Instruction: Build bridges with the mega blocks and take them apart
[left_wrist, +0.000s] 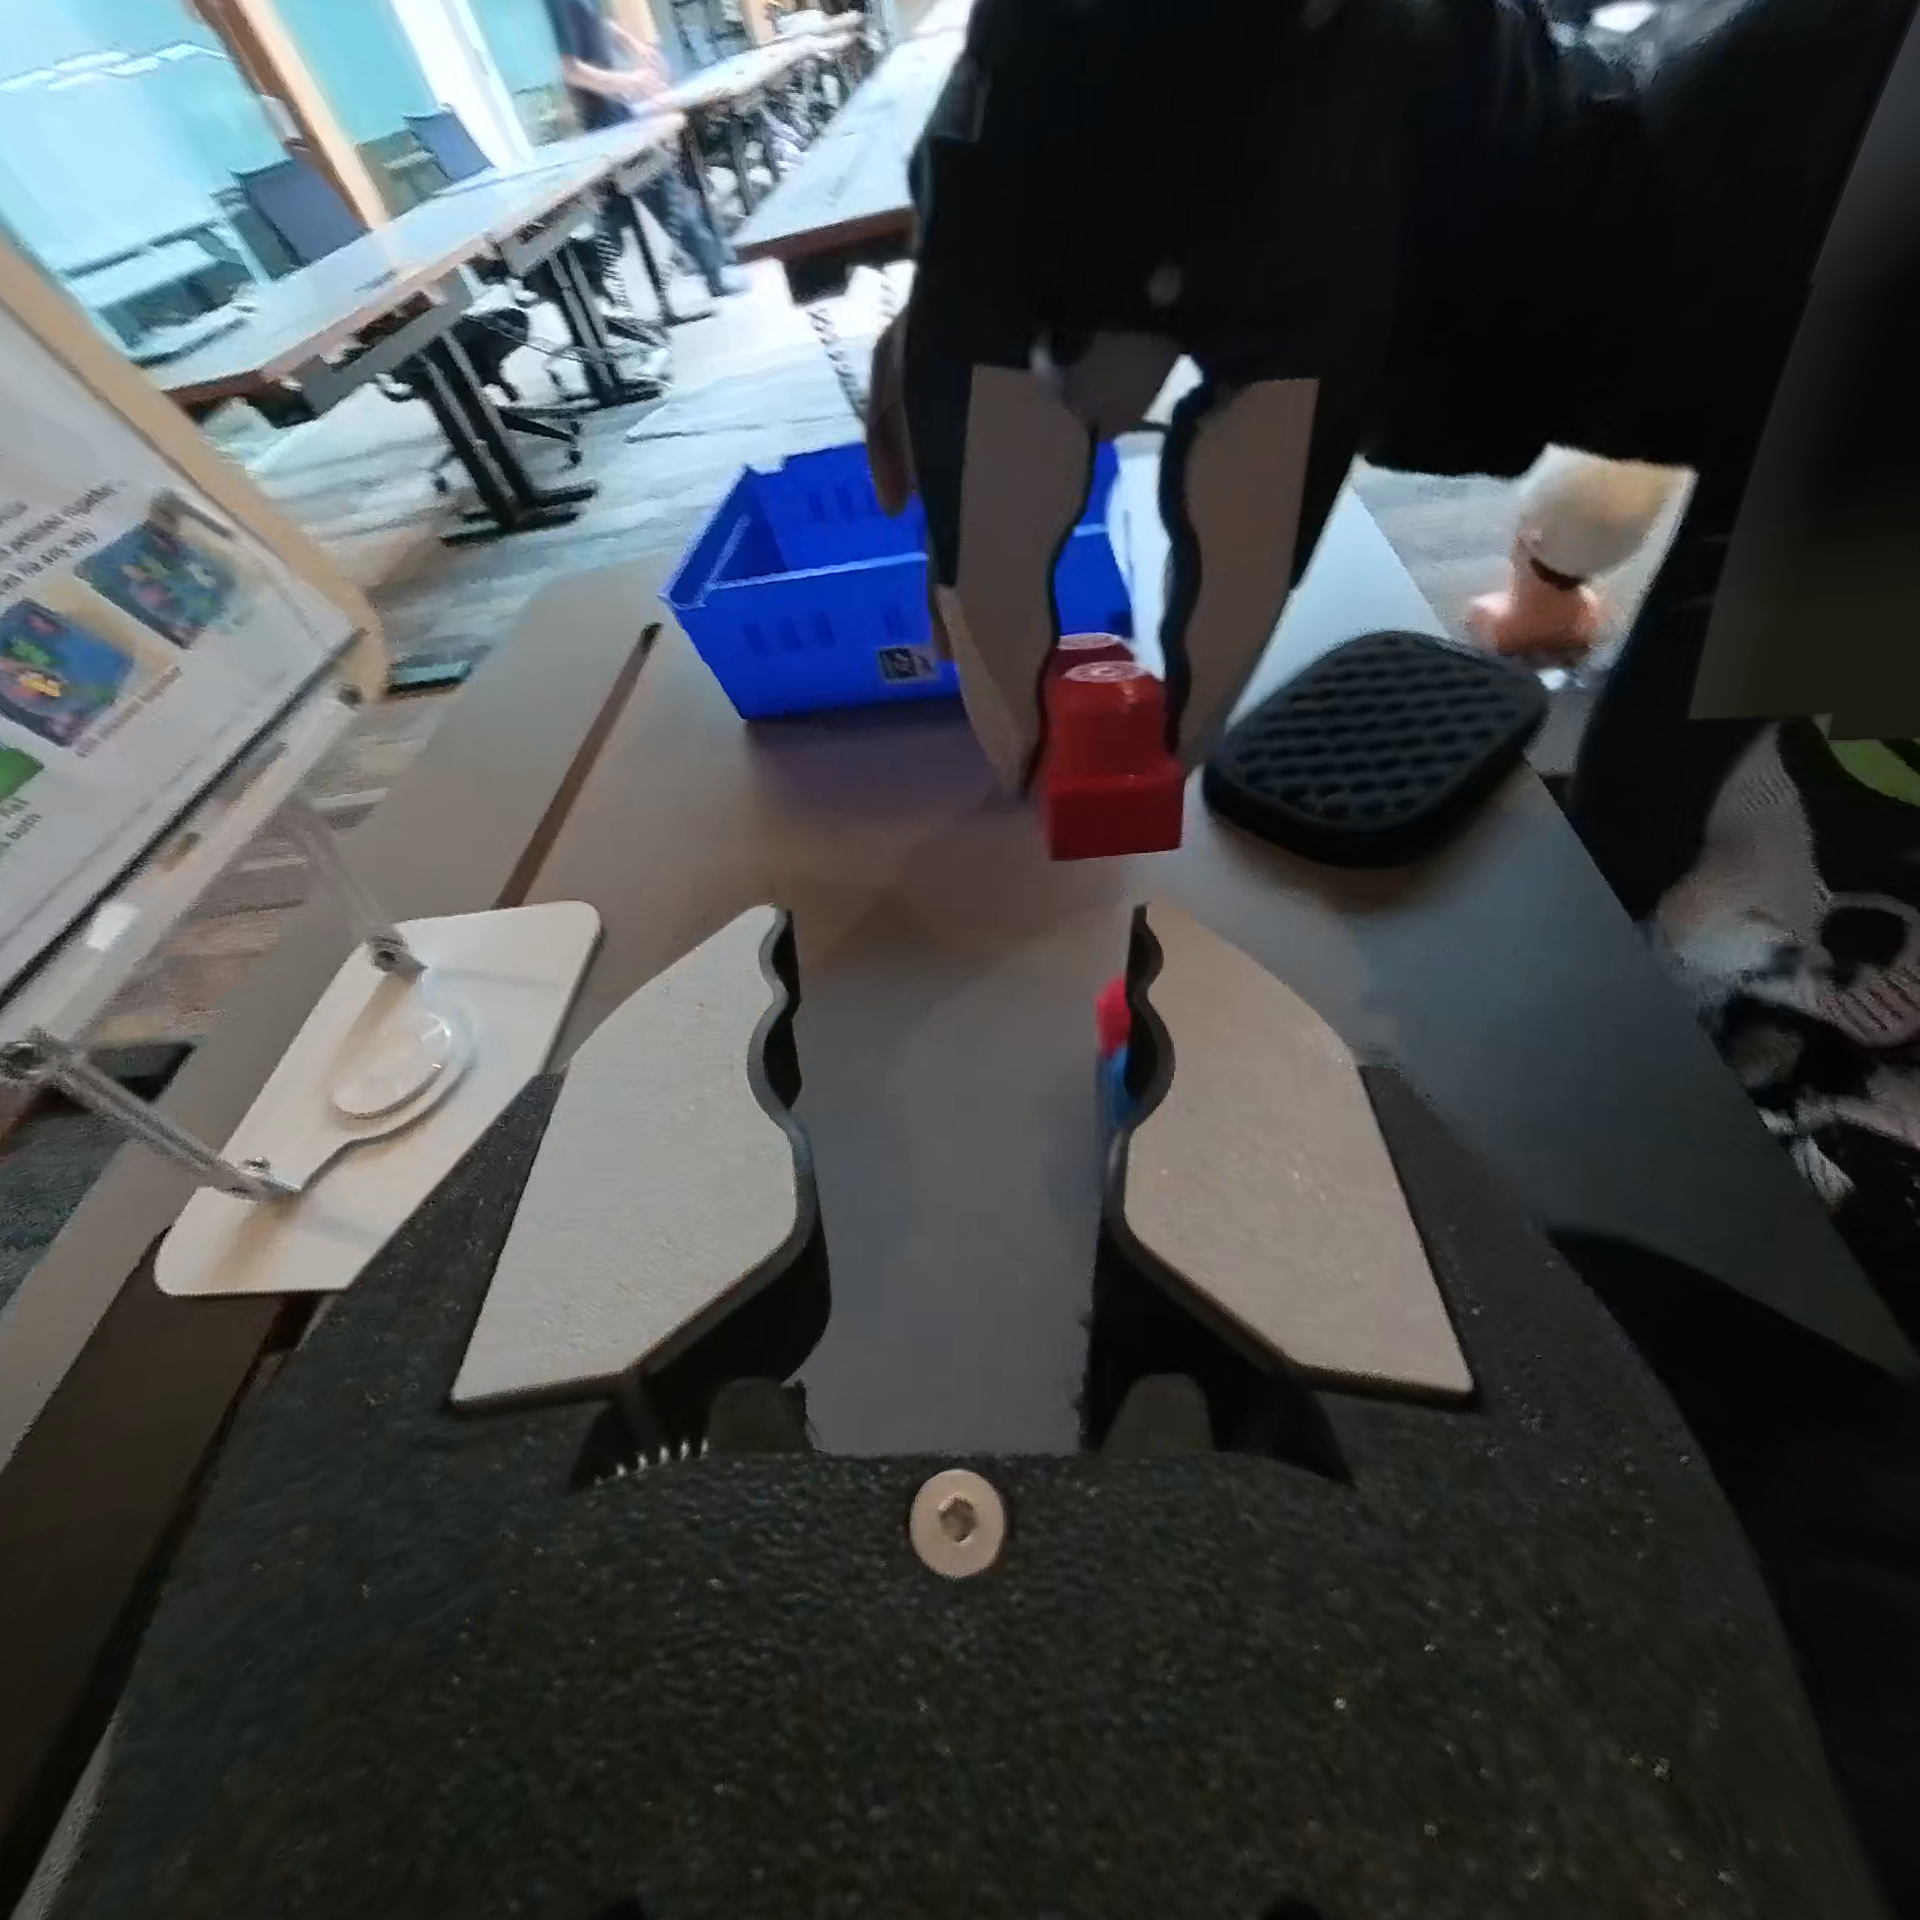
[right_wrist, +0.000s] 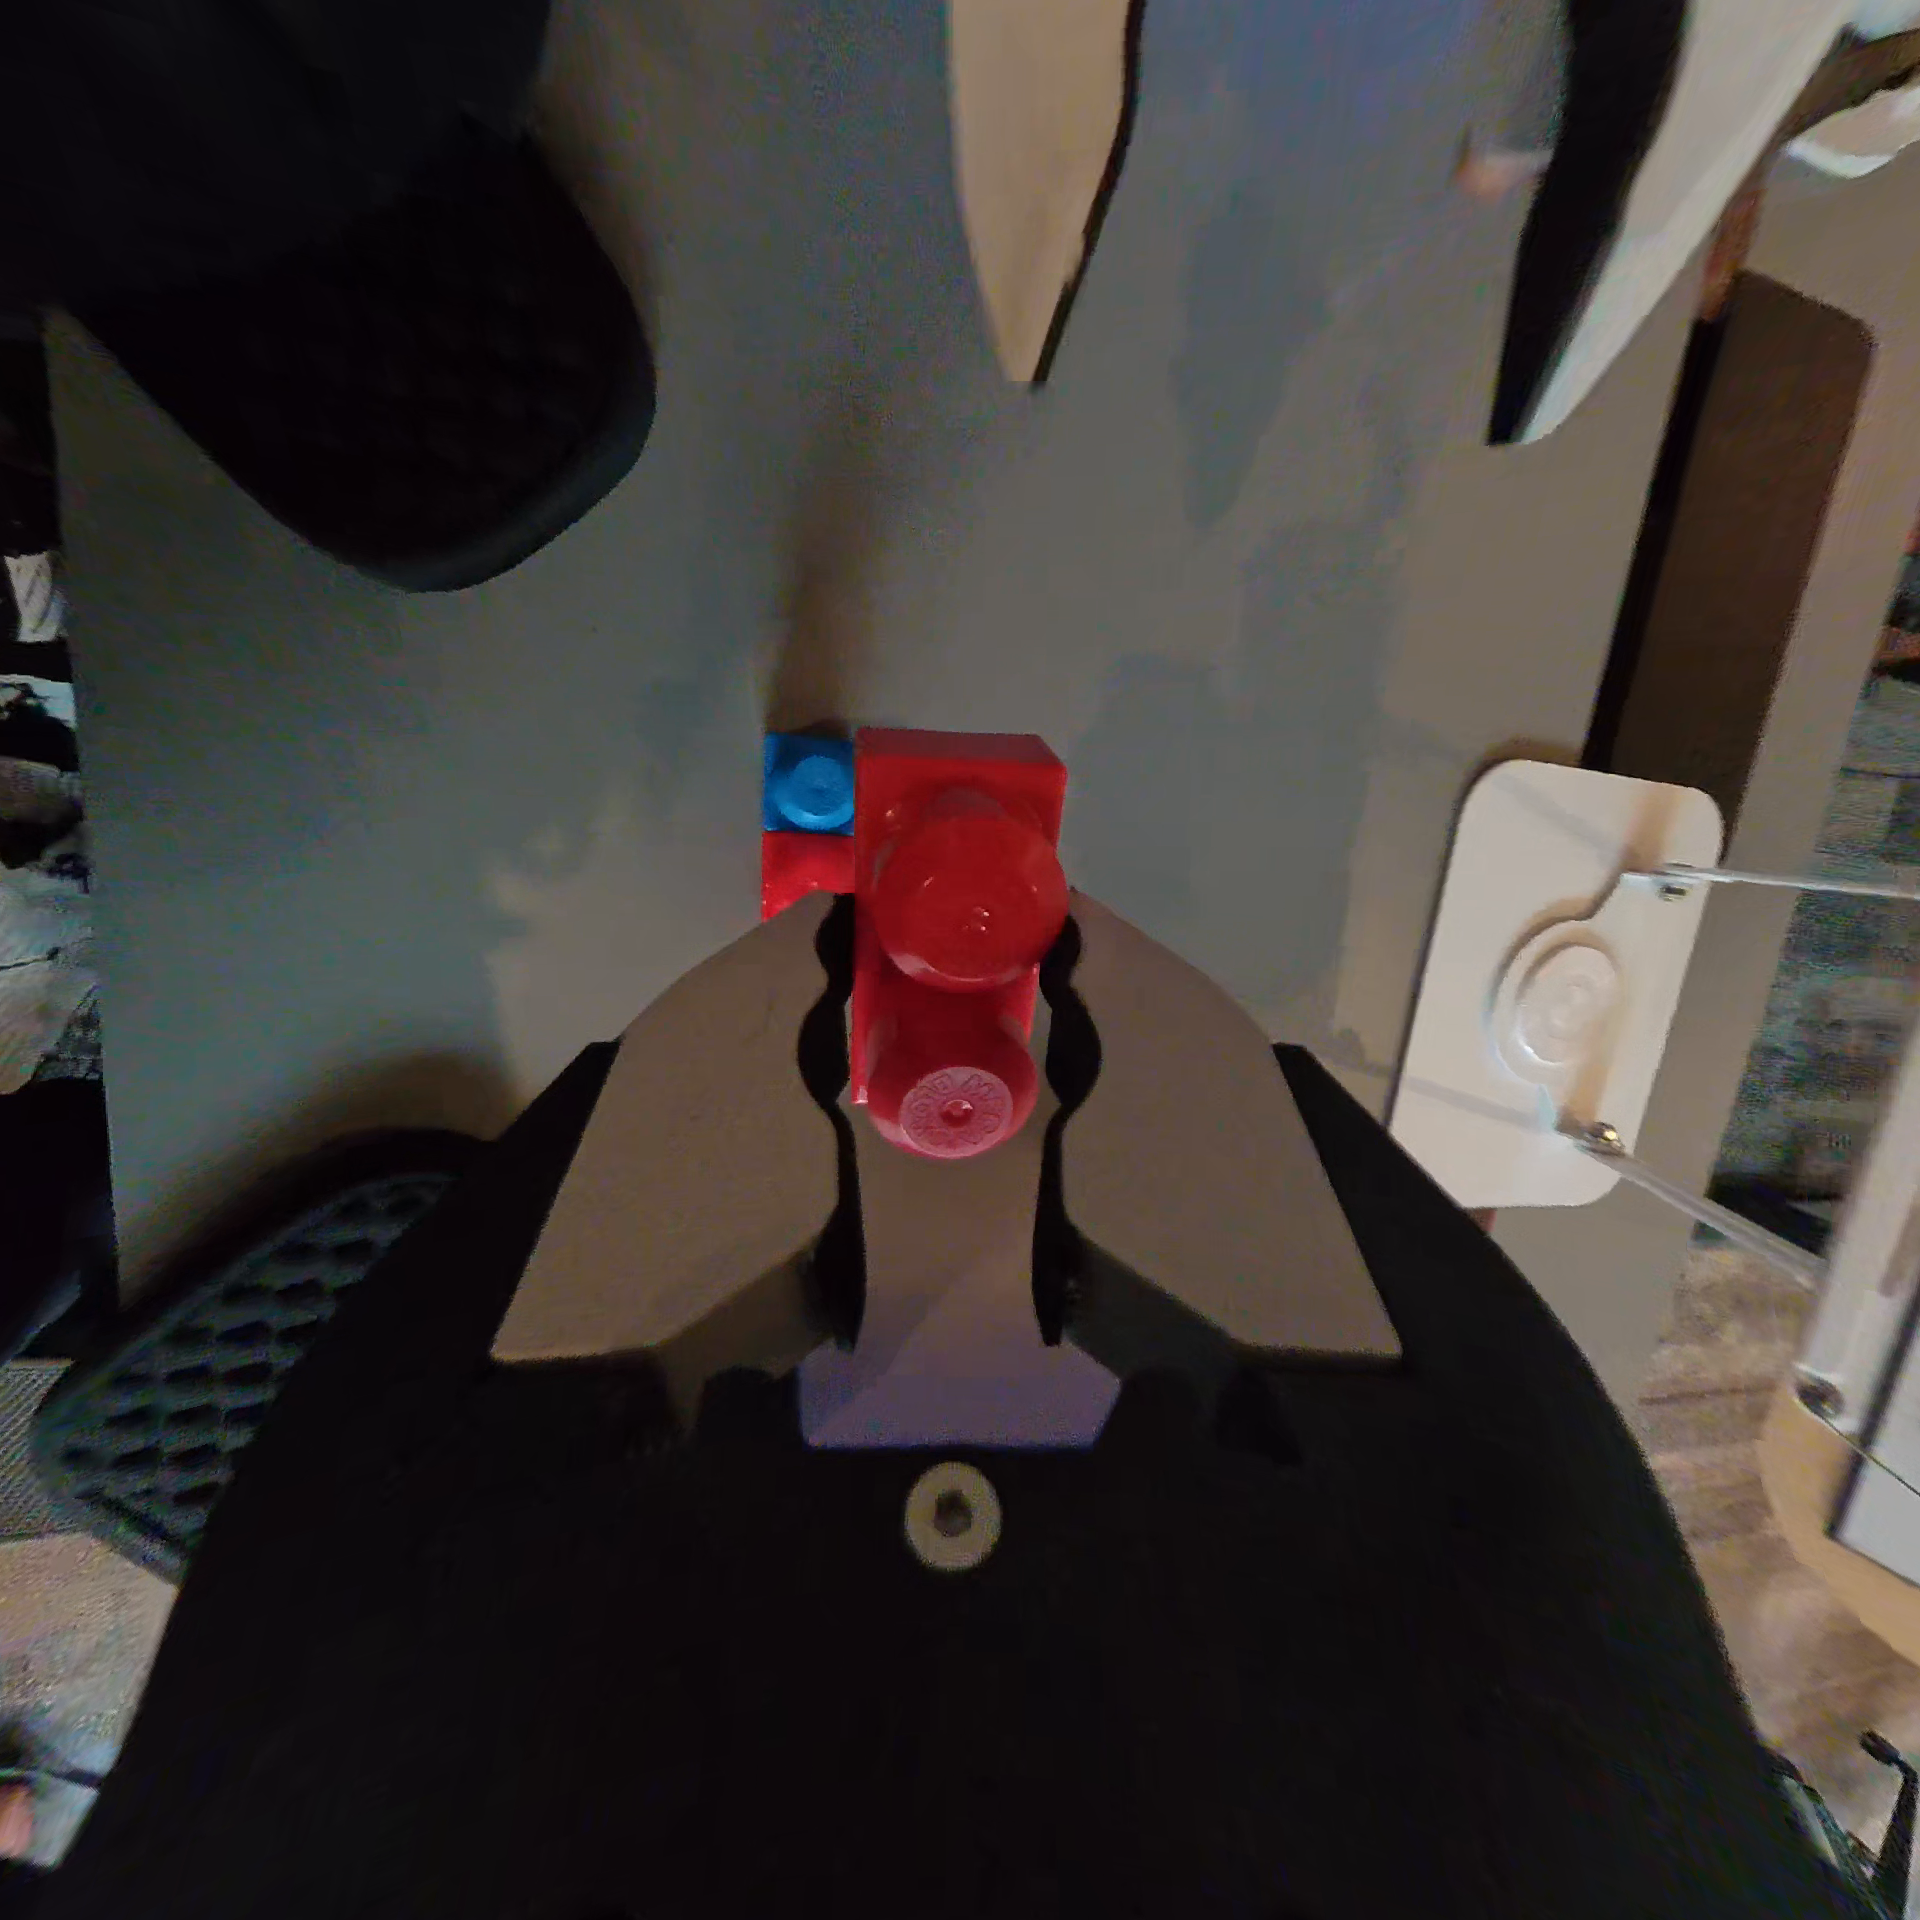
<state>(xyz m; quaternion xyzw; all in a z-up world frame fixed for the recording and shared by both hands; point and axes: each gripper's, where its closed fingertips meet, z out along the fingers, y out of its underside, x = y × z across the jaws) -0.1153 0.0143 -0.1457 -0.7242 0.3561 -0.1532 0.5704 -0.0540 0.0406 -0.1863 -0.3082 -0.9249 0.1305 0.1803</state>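
My right gripper (right_wrist: 948, 914) is shut on a red two-stud mega block (right_wrist: 961, 790) and holds it from above, just over the grey table (right_wrist: 416, 831). Under it, to the left, a blue block (right_wrist: 808, 795) sits against another red block (right_wrist: 795, 878) on the table. In the left wrist view the right gripper (left_wrist: 1103, 764) holds the red block (left_wrist: 1112, 800) beyond my left gripper (left_wrist: 961, 987). My left gripper is open and empty, low over the table. The blue and red pair (left_wrist: 1112, 1029) peeks out beside its right finger.
A blue bin (left_wrist: 821, 592) stands at the table's far end. A black mesh pad (left_wrist: 1371, 738) lies right of the held block. A white stand base (left_wrist: 416, 1060) with a sign is at the left edge. A person's dark sleeve is above the right gripper. My hands' fingertips stand some 8 cm from each other.
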